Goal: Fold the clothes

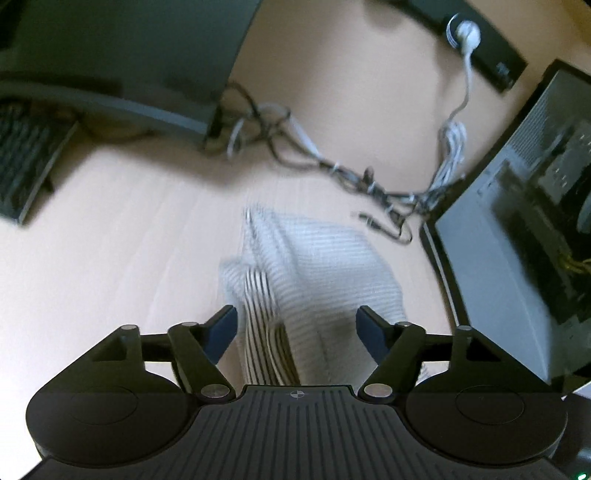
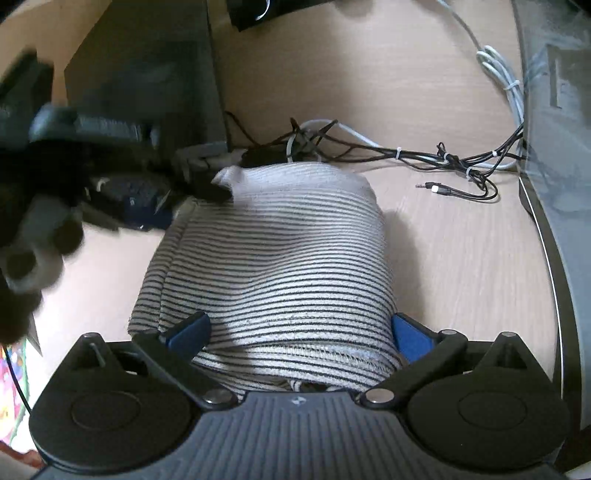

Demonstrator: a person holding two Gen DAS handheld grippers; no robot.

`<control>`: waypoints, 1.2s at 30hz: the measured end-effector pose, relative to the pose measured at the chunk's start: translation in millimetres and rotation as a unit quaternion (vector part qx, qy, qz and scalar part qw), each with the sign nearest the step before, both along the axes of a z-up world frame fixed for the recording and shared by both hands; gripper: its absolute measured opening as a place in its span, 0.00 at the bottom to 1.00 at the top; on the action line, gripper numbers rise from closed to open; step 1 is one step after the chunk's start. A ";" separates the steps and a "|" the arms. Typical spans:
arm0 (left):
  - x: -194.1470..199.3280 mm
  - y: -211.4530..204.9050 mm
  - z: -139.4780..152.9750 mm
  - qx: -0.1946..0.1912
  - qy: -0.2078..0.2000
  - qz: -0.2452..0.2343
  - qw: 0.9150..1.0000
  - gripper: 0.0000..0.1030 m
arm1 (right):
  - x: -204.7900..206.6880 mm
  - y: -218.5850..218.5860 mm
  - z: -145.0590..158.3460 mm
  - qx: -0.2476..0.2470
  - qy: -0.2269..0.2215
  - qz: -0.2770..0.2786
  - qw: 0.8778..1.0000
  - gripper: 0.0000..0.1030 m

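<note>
A white garment with thin black stripes (image 2: 273, 258) lies folded in a thick bundle on the light wooden desk (image 2: 461, 258). My right gripper (image 2: 299, 332) is open, its blue pads either side of the bundle's near end, just above it. In the left wrist view the same garment (image 1: 306, 266) is blurred and lies between and beyond my open left gripper (image 1: 295, 328). The left gripper also shows in the right wrist view (image 2: 122, 195), blurred, at the bundle's far left corner; whether it touches the cloth there I cannot tell.
A tangle of black and white cables (image 2: 406, 155) lies just beyond the garment. A computer case (image 1: 524, 229) stands at the right. A dark monitor base (image 1: 122, 81) and a keyboard (image 1: 26, 162) are at the left. A wall socket (image 1: 463, 33) is on the far wall.
</note>
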State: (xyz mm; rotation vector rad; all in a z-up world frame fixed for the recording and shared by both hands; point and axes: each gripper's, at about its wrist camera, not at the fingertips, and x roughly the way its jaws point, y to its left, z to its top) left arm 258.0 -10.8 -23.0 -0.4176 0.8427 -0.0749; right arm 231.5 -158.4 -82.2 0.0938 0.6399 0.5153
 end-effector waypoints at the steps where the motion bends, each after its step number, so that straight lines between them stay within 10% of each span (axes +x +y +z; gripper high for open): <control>1: 0.3 -0.8 -3.8 0.004 0.007 -0.002 1.000 0.65 | -1.5 -4.6 2.8 0.014 -0.005 -0.009 1.000 1.00; 7: 4.8 4.4 -20.6 0.001 0.029 -0.009 1.000 0.61 | -10.8 -29.1 36.9 0.054 -0.088 -0.083 0.991 1.00; 17: 5.3 23.4 -21.0 0.010 0.044 -0.032 0.998 0.70 | 26.3 -6.3 -10.4 0.013 0.016 -0.100 0.995 1.00; 24: 8.7 30.2 1.0 -0.034 0.019 -0.058 0.998 0.80 | 21.7 -0.2 -8.3 -0.015 -0.003 -0.105 0.994 1.00; 36: 30.7 26.0 -54.9 -0.090 0.088 -0.054 0.991 0.91 | 26.8 -17.1 12.0 0.017 0.008 -0.113 0.993 1.00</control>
